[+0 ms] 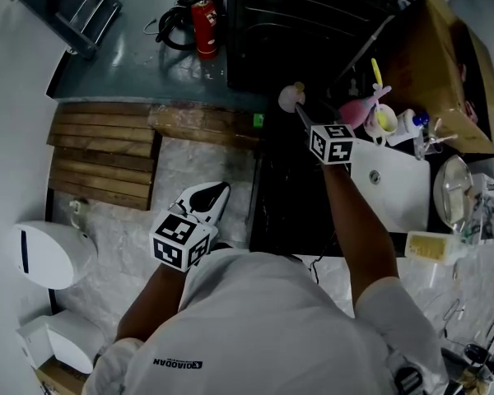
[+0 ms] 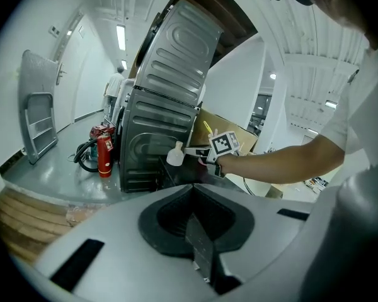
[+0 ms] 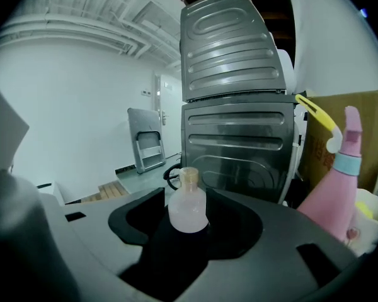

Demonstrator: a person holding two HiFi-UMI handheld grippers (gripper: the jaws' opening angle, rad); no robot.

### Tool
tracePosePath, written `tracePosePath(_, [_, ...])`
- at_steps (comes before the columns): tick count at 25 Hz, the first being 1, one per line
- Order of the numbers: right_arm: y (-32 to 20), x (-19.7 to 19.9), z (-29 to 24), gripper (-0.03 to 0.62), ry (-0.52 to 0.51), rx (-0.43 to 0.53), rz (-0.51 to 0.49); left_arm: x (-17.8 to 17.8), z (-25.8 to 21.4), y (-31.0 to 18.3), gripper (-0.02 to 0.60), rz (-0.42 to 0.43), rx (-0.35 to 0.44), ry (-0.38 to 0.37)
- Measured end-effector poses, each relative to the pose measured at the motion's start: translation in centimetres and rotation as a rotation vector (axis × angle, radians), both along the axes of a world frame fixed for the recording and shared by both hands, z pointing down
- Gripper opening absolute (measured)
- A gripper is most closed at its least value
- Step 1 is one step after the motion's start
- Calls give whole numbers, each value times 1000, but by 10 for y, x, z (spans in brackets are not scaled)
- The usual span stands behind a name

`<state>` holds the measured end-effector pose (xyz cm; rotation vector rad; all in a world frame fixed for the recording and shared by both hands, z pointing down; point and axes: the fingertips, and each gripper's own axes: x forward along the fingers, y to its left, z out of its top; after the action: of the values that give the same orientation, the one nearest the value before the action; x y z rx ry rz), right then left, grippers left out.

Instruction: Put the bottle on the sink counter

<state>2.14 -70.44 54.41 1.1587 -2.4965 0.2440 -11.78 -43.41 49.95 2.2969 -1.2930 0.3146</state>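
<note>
A small pale bottle (image 1: 292,97) with a tan neck stands upright at the far edge of the black sink counter (image 1: 288,196). In the right gripper view the bottle (image 3: 188,203) is between the jaws of my right gripper (image 3: 189,209), which is open, with a gap on each side of the glass. From above, my right gripper (image 1: 300,113) reaches forward over the counter. My left gripper (image 1: 204,202) hangs low over the marble floor, jaws together and empty; its own view shows the left gripper (image 2: 198,231) shut and the bottle (image 2: 175,155) far ahead.
A white sink (image 1: 387,183) lies right of the counter. A pink spray bottle (image 3: 337,187) and cups crowd its back edge, by a cardboard box (image 1: 445,64). A grey ribbed metal cabinet (image 3: 236,124) rises behind the bottle. A fire extinguisher (image 1: 204,25) and wooden slats (image 1: 103,155) lie left.
</note>
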Motion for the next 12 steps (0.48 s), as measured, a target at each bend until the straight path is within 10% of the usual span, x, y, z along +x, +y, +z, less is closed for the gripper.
tracePosePath(12, [98,33,-56,86,-254,-112,-83,55,-25,-11,15,-40,29,98])
